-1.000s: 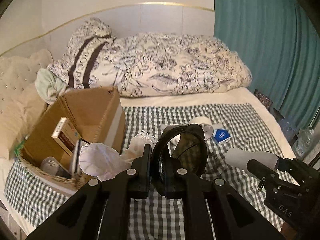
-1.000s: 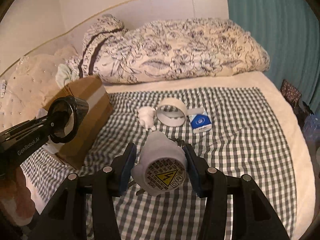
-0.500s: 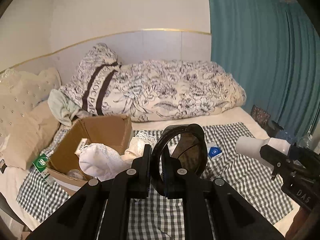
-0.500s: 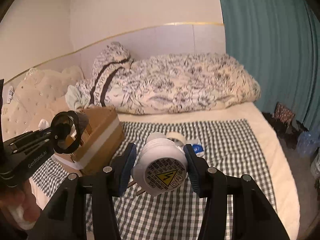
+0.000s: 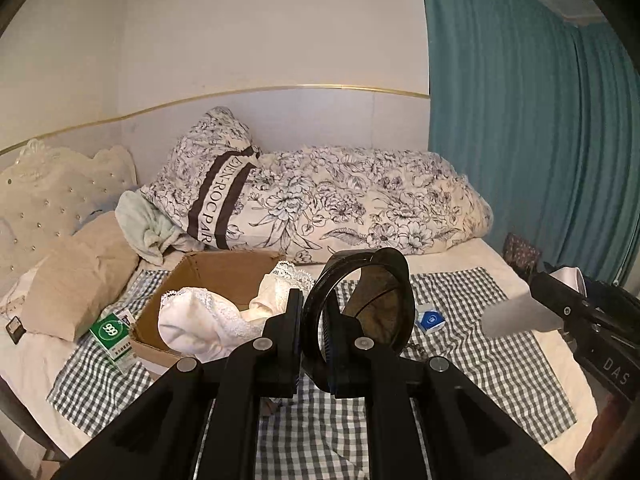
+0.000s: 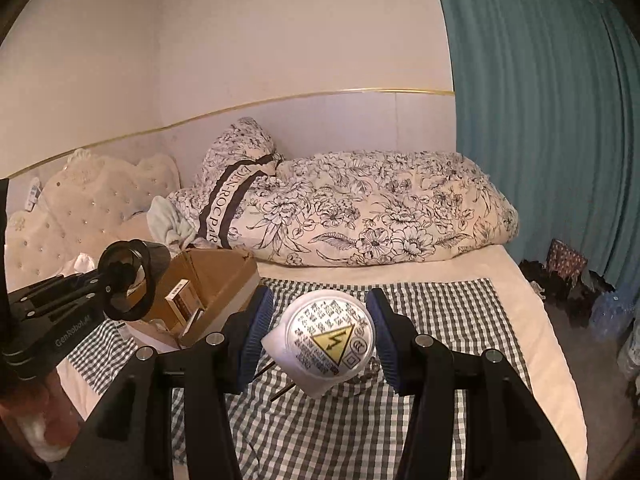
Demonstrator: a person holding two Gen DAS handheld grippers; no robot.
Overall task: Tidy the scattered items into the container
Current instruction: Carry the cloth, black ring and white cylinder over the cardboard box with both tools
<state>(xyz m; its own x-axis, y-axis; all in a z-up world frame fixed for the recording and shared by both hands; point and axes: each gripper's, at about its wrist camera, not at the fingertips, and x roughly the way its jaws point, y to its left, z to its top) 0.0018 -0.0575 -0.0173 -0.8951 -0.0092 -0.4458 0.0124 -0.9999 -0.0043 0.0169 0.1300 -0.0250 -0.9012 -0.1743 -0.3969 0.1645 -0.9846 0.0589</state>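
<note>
My left gripper [image 5: 312, 332] is shut on a pair of dark sunglasses [image 5: 372, 308], held up above the checked cloth; it also shows in the right wrist view [image 6: 124, 284]. My right gripper [image 6: 320, 340] is shut on a white device [image 6: 324, 340] with a yellow lightning warning label, seen end-on; its white tip [image 5: 516, 316] shows in the left wrist view. The open cardboard box [image 5: 224, 272] sits at the left on the bed, with white lace clothing [image 5: 200, 316] draped over its near side. A small blue-and-white box [image 5: 430, 320] lies on the cloth.
A green-and-white medicine box [image 5: 114, 336] lies left of the cardboard box. A rolled floral duvet [image 5: 340, 208] fills the back of the bed. A teal curtain [image 5: 540, 140] hangs at the right. The checked cloth [image 6: 440, 300] covers the bed's middle. Packets [image 6: 180, 300] stand inside the box.
Both grippers have pulled back and up from the bed with their loads still held. The box and cloth now look farther away and more of the wall shows.
</note>
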